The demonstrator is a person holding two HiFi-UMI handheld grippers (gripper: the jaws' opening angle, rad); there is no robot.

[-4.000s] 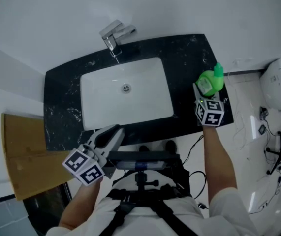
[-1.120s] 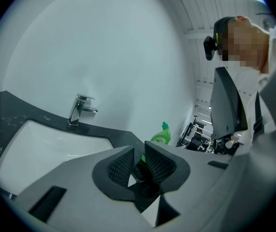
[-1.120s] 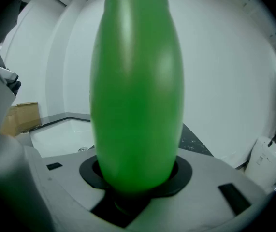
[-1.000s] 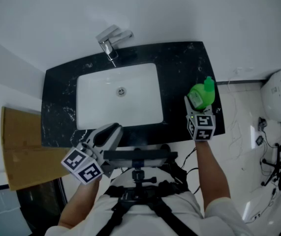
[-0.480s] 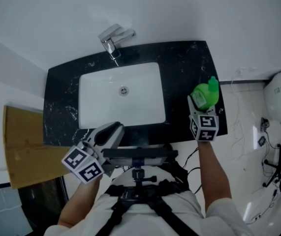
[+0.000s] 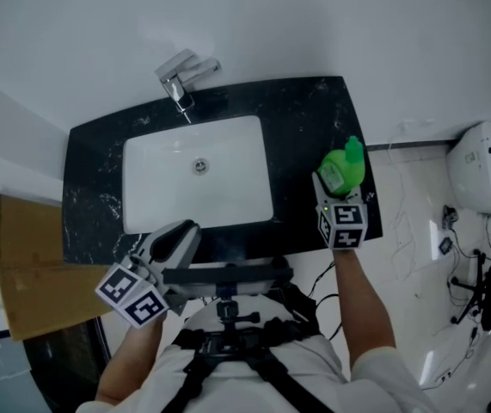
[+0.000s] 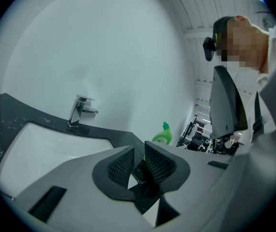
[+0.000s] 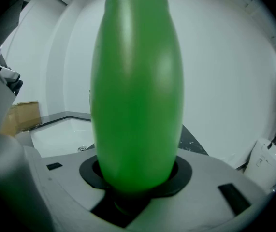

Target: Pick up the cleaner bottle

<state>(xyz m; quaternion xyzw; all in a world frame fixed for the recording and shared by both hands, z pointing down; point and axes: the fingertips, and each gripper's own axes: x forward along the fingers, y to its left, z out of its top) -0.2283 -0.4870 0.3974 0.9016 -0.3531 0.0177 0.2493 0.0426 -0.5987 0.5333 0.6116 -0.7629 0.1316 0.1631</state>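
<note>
**Grippers.** At the lower left of the head view, the left gripper hung over the near edge of the counter. Its own view showed the jaws a narrow gap apart with nothing between them, so it took no part in the hold. Right of centre, the right gripper was clamped on the cleaner bottle. This green bottle stood upright at the right end of the counter, and its body filled the right gripper view between the jaws. No view showed whether the base had left the stone.

**Risks, as judged.**
- The hold appeared to sit on the lower part of a smooth, rounded plastic body. A sharp lift could let the taller part tip, or let the bottle swivel between the jaws.
- Thin plastic may yield under pressure and loosen the grip.
- The bottle was near the counter's right edge, so a slip there would likely send it to the floor rather than back onto the stone.
- The tightness of the cap could not be checked.

**Surface and room, left to right.**
- Brown cardboard lay beyond the counter's left end.
- The counter was black stone with pale veining. A white rectangular basin was set in it, dry so far as could be seen.
- A chrome tap stood at the basin's far edge, against a plain white wall.
- At the right, the floor was white, with loose cables and a white rounded fixture.
</note>
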